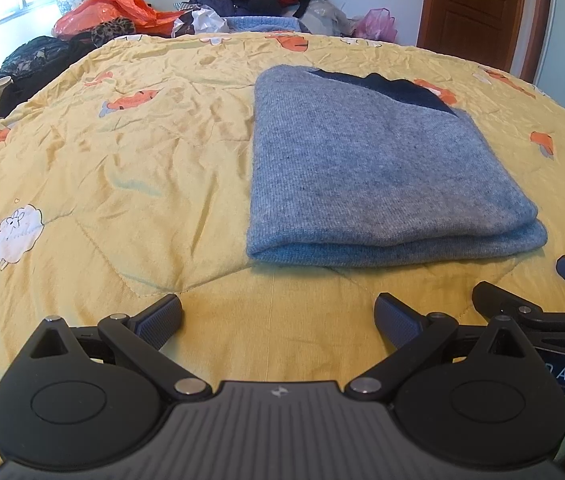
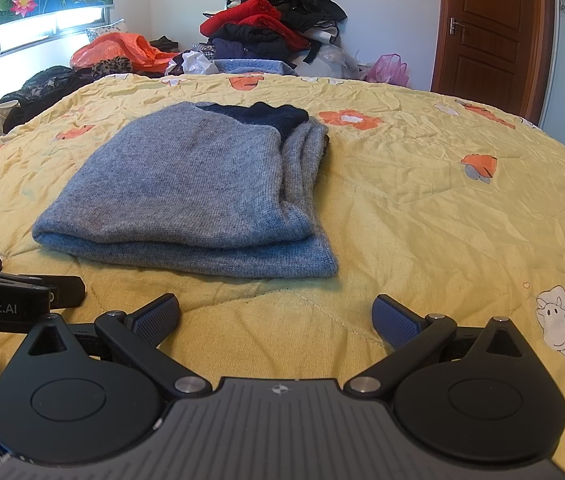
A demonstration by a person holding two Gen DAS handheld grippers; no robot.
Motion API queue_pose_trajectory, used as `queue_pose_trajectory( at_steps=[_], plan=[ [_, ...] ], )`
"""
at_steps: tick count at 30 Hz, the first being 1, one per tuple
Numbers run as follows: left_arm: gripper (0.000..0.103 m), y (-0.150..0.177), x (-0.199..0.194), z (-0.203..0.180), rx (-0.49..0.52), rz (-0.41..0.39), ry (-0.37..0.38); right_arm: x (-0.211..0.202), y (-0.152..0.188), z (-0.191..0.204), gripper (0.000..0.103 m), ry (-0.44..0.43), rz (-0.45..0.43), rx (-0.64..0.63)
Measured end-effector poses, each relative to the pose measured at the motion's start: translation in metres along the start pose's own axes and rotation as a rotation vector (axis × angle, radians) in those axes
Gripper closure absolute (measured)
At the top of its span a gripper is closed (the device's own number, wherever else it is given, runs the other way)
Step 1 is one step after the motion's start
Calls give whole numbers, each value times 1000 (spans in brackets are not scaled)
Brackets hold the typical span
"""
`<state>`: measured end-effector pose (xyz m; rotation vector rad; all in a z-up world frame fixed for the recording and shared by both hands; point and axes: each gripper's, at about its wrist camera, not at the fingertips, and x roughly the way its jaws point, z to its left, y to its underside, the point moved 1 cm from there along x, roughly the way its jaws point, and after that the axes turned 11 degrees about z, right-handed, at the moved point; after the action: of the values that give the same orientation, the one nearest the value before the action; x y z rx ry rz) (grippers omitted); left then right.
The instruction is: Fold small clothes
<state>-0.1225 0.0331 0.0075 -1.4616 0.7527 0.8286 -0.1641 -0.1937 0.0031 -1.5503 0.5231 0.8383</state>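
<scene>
The folded grey sweater point(image 2: 198, 188) covers most of a dark navy part point(image 2: 266, 114) at its far end, so its shape cannot be told. In the left wrist view the right gripper point(image 1: 554, 300) is cut off by the right edge. The clothes pile point(image 2: 278, 20) hides the far wall's base.

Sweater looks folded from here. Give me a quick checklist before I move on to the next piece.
1. Left claw open and empty: ok.
2. Right claw open and empty: ok.
3. Both claws clear of the grey sweater, not touching it: ok.
4. Sweater folded into a flat stack on the yellow quilt: ok.
5. Edges square: not ok, the right side bunches in loose layers and the dark collar pokes out at the far end.
6. Next piece within reach: cannot tell, the clothes pile lies beyond the quilt's far edge.
</scene>
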Motion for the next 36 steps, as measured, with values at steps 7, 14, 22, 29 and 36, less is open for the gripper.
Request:
queue_pose_trajectory(
  at_steps=[7, 14, 22, 29, 36],
  plan=[
    [0, 0, 0, 0, 0, 0, 0, 0, 0, 0, 0, 0, 0, 0],
    [0, -2, -14, 2, -11, -18, -55, -6, -5, 0, 0, 14, 49, -5],
    [0, 1, -58, 3, -14, -117, -61, -41, -12, -4, 0, 8, 60, 38],
    [0, 2, -62, -2, -5, -112, -52, -50, -14, -2, 0, 16, 54, 36],
    [0, 2, -60, 1, -19, -97, -41, -49, -11, -1, 0, 15, 63, 39]
  ],
)
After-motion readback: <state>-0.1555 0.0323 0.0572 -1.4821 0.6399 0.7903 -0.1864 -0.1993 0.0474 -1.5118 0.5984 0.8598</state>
